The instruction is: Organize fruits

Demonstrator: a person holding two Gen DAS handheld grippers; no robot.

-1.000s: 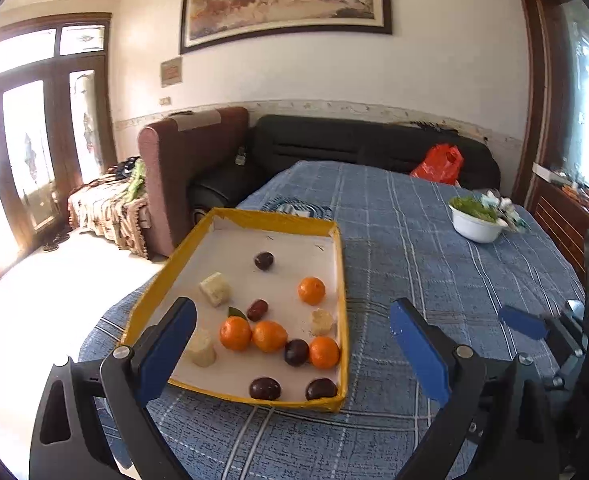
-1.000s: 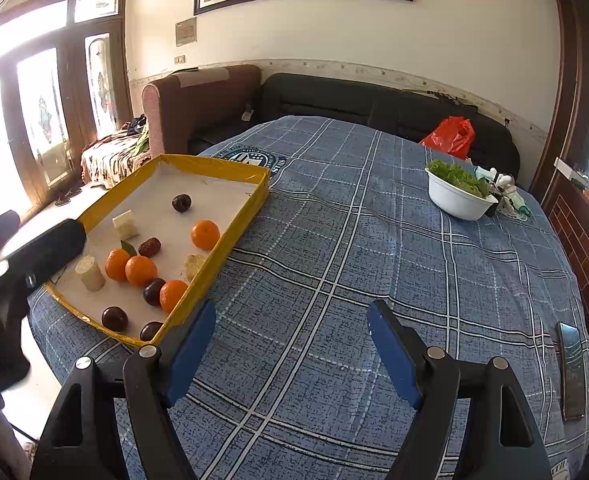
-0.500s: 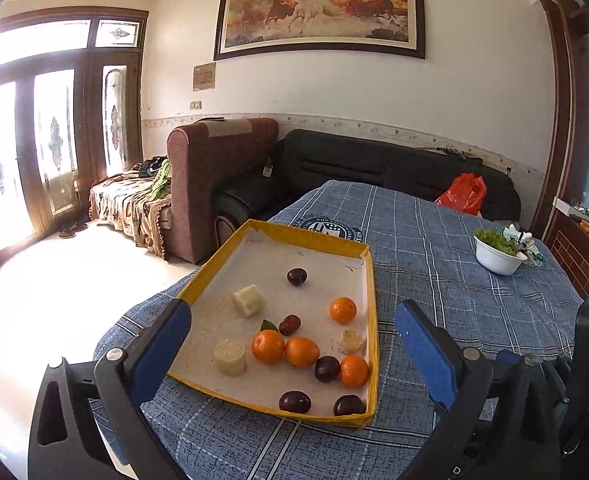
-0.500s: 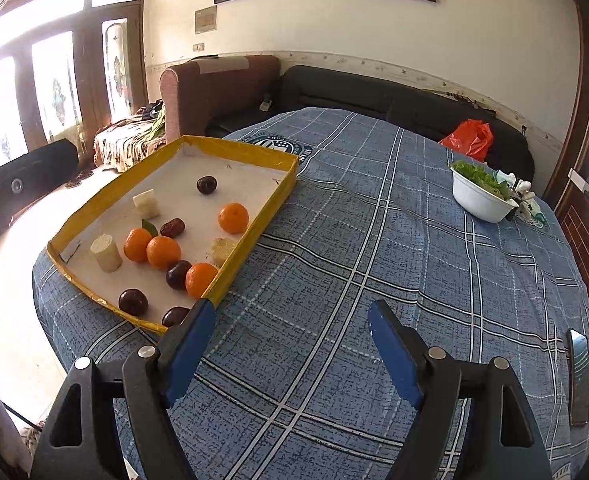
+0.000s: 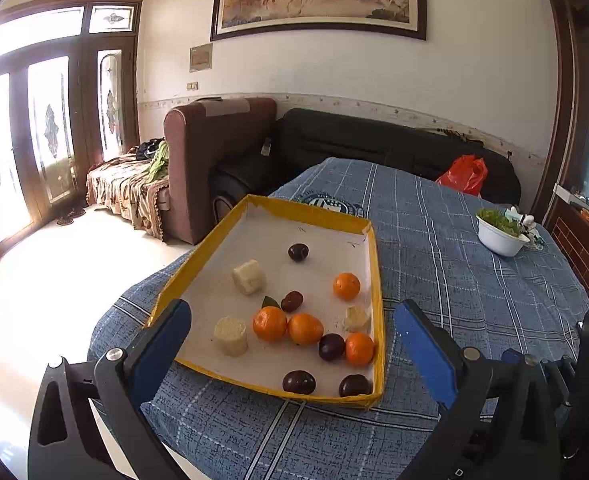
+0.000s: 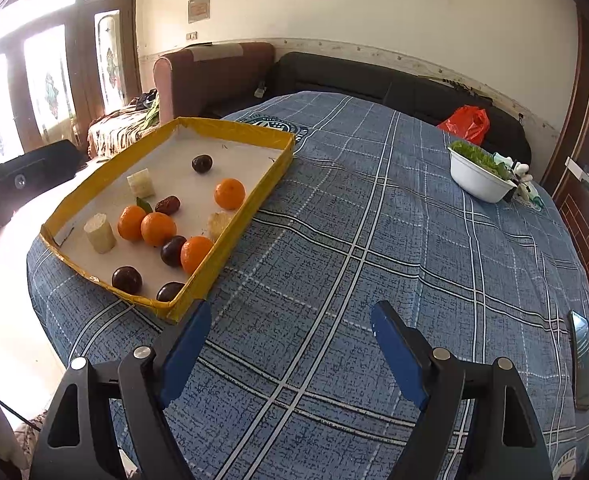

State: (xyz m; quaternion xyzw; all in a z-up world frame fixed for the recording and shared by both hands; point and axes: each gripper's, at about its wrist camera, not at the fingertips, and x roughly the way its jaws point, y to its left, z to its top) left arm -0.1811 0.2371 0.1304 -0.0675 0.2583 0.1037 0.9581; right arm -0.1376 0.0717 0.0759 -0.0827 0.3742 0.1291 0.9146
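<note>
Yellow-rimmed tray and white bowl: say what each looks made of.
Yellow-rimmed shallow tray: probably cardboard, its walls wrapped in glossy yellow tape, judging by wrinkles and uneven edges; matte white paper-like floor. White round bowl holding greens: smooth, slightly shiny, thin-rimmed; plastic or foam seems likely, though ceramic cannot be ruled out.

Right gripper held above a blue plaid tablecloth, blue fingers wide apart, nothing between them. Yellow-rimmed tray near the table's left edge, holding four oranges, dark plums, pale cut chunks. White bowl of greens toward the far right edge. Dark phone at the right edge.
</note>
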